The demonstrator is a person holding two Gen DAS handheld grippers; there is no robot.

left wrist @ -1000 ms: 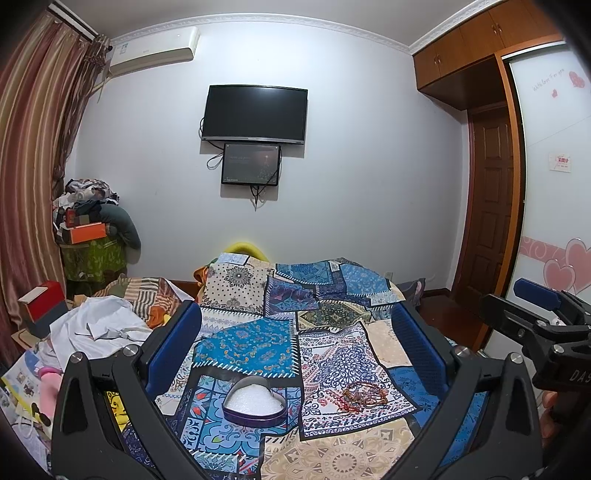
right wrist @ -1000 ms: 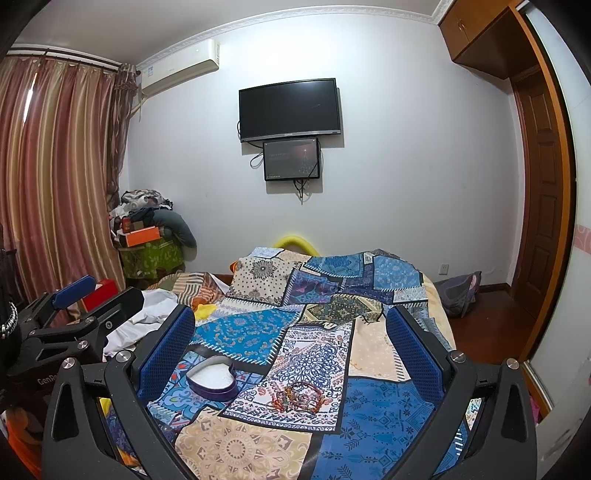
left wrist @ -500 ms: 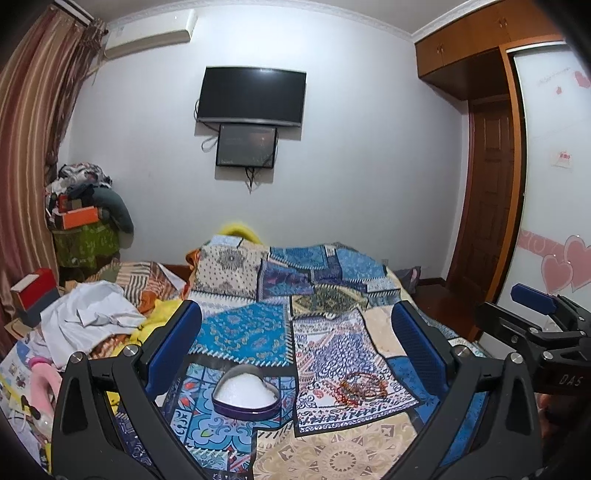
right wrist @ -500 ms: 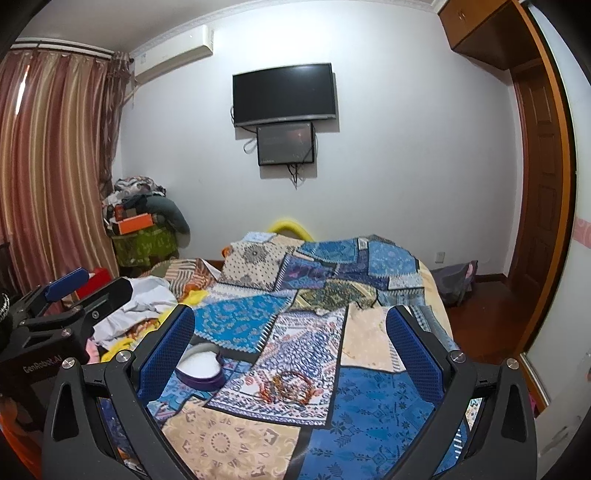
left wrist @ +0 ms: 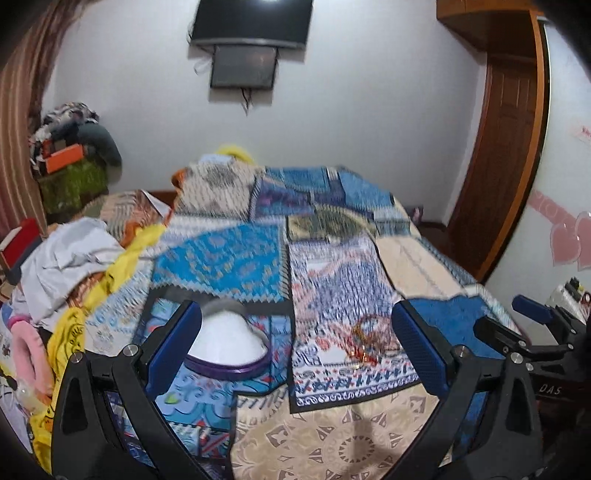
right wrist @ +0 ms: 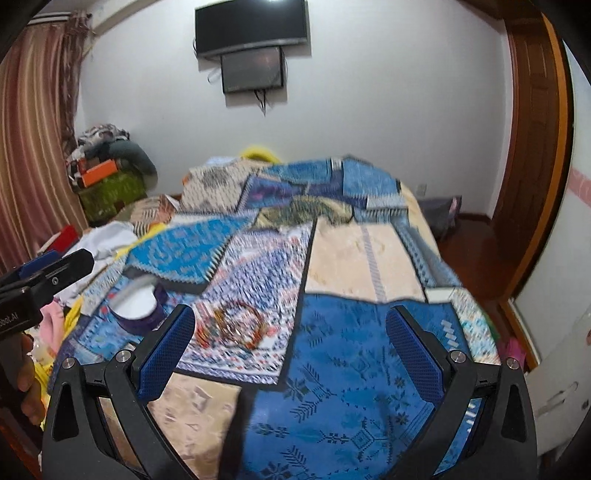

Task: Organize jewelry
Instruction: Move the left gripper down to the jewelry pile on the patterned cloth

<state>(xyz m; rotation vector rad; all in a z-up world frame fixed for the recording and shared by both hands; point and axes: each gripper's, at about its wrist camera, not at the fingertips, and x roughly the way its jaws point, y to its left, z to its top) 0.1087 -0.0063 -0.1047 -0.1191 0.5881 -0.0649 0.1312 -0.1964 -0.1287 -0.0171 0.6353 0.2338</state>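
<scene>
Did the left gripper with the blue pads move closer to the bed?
Yes. The left gripper tipped down and forward: the black wall TV slid to the top edge, and the purple heart-shaped box looms larger.

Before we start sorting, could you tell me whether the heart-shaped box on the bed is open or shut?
Open: the heart-shaped box shows its white inside within the purple rim, with no lid on it. Nothing lies in the visible part.
</scene>
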